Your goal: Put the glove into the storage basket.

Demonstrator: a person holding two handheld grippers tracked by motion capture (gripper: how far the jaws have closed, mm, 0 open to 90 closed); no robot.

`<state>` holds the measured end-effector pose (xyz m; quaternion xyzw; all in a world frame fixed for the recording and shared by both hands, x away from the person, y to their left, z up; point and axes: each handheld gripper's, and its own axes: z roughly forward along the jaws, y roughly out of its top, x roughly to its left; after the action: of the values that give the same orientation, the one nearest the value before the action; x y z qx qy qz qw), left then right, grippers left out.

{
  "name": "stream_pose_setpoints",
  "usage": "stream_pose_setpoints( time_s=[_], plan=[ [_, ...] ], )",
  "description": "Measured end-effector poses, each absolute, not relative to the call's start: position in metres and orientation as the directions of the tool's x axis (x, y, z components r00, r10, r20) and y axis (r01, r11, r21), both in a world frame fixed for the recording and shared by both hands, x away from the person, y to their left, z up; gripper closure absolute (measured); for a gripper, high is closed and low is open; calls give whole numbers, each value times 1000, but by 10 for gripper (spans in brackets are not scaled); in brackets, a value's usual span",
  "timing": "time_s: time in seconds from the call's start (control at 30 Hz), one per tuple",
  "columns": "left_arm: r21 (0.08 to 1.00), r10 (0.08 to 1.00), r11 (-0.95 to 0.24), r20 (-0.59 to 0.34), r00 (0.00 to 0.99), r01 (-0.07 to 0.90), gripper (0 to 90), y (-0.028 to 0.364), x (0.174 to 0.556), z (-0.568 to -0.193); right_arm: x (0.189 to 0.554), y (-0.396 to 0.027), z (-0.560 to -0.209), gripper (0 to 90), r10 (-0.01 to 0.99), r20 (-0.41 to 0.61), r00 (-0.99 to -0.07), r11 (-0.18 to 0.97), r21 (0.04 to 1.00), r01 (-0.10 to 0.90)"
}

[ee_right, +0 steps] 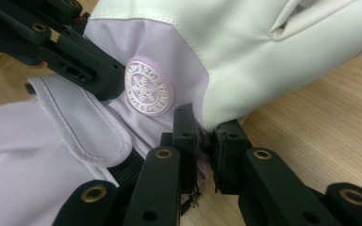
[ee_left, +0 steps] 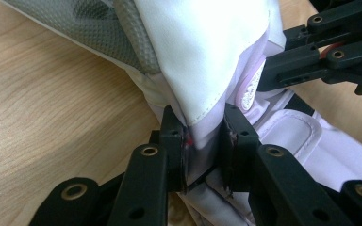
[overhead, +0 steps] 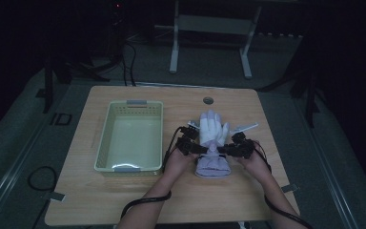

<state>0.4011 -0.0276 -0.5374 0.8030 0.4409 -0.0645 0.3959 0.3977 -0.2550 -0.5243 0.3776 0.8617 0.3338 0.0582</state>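
The light wooden table [overhead: 124, 200] with rounded corners carries everything here, and the glove serves as the landmark for all of it. Just to the left of the glove stands a pale green rectangular plastic basket [overhead: 106, 138] with perforated walls, its long side running parallel to the glove and close to it without touching.

The white and pale lilac padded ski glove [overhead: 213, 138] lies flat on the table right of centre, its fingers pointing away from the person and its cuff toward them. In the right gripper view a round embossed lilac badge [ee_right: 147, 87] sits on the glove's wrist, next to a lilac fastening strap [ee_right: 82, 122].

The left gripper [overhead: 201, 149] comes in at the glove's left edge, at the narrow wrist part between palm and cuff. In the left gripper view its black jaws are pressed together on a fold of the glove's white and lilac fabric. The right gripper [overhead: 220, 150] meets the glove's right edge at the same wrist height, directly opposite; its own view shows its jaws pinching the seam where the white fabric meets the lilac.
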Motion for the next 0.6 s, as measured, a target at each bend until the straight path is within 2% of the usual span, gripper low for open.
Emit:
stream_pose_setpoints(
  time_s=[0.6],
  plan=[
    [634,628,-345,-392,672,692,767,-10,391,-477,384,-247,-470,823,669,118,-733,472,695,542]
  ],
)
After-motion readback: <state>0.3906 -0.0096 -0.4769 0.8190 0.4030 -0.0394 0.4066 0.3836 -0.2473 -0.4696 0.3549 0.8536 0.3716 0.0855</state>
